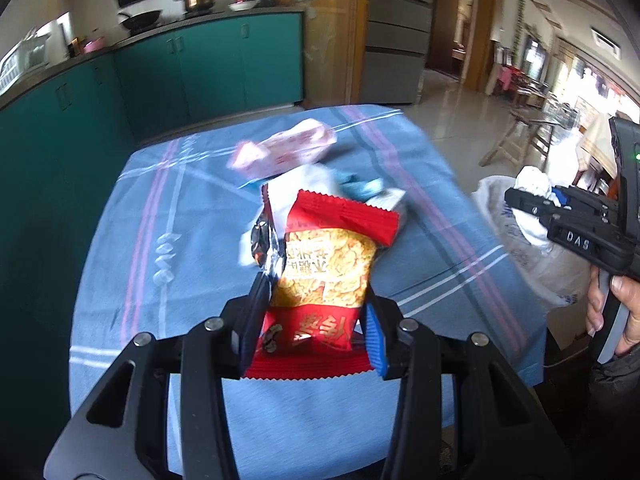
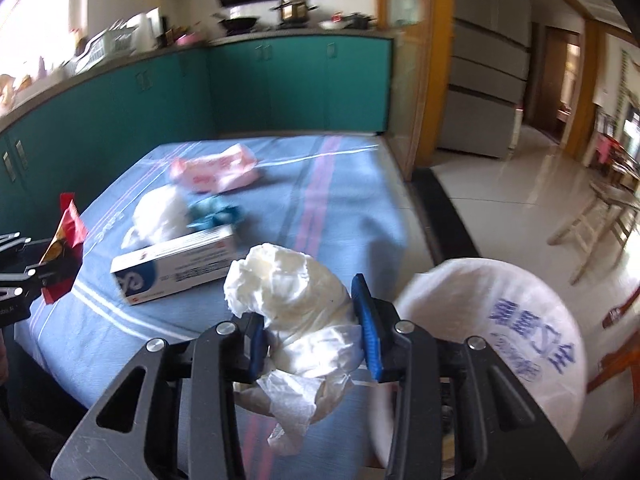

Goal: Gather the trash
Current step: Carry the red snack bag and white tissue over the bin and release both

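My left gripper (image 1: 316, 300) is shut on a red and yellow snack packet (image 1: 328, 264), held up over the blue striped tablecloth (image 1: 168, 208). From the right wrist view that packet (image 2: 68, 224) shows at the left edge. My right gripper (image 2: 310, 320) is shut on a crumpled white tissue wad (image 2: 288, 288), lifted above the cloth near the table's right side. A white trash bag (image 2: 488, 320) with blue print stands open just right of it, also seen as the bag (image 1: 520, 248). Left on the cloth are a pink packet (image 2: 216, 170), a white box (image 2: 176, 268), another tissue (image 2: 160, 212) and a teal wrapper (image 2: 212, 212).
Teal kitchen cabinets (image 2: 280, 88) run behind and left of the table. The tiled floor (image 2: 500, 184) opens to the right, with wooden chairs (image 2: 592, 224) farther off. A person's hand (image 1: 616, 308) holds the right gripper's handle.
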The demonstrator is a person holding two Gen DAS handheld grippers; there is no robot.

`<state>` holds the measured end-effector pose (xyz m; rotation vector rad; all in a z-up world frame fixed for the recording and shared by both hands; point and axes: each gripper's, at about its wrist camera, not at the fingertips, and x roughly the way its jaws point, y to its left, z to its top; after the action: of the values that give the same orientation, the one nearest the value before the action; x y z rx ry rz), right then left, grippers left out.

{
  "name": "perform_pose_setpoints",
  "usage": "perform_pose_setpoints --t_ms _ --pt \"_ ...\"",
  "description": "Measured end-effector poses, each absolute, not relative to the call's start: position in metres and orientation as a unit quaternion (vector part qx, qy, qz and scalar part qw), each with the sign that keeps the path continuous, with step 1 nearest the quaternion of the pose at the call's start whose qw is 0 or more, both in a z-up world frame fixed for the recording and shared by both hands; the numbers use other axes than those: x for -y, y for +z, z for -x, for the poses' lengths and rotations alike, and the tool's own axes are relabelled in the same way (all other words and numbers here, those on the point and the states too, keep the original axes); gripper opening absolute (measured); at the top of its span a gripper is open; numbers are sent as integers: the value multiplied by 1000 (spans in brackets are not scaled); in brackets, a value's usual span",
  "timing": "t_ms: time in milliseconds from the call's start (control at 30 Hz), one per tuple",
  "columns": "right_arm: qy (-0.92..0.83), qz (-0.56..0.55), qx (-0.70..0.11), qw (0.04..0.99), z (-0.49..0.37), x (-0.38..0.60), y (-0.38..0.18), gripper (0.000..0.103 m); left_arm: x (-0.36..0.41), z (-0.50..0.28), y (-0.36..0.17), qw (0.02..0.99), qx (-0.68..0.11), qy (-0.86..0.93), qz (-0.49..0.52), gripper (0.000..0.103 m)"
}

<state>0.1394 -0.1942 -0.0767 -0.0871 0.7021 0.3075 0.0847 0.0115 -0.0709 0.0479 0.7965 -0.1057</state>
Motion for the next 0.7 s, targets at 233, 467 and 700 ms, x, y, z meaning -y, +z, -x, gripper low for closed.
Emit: perform_pose_setpoints --t_ms 233,467,700 --pt "65 11 -329 942 -126 270 -69 38 49 -112 -74 909 -395 -128 -29 45" --pt "-15 -14 -322 946 -95 343 -67 38 139 -137 -84 884 -406 -223 -61 45" --pt "-51 -41 -331 941 -79 379 -79 38 230 -161 -108 837 -435 -321 -81 54"
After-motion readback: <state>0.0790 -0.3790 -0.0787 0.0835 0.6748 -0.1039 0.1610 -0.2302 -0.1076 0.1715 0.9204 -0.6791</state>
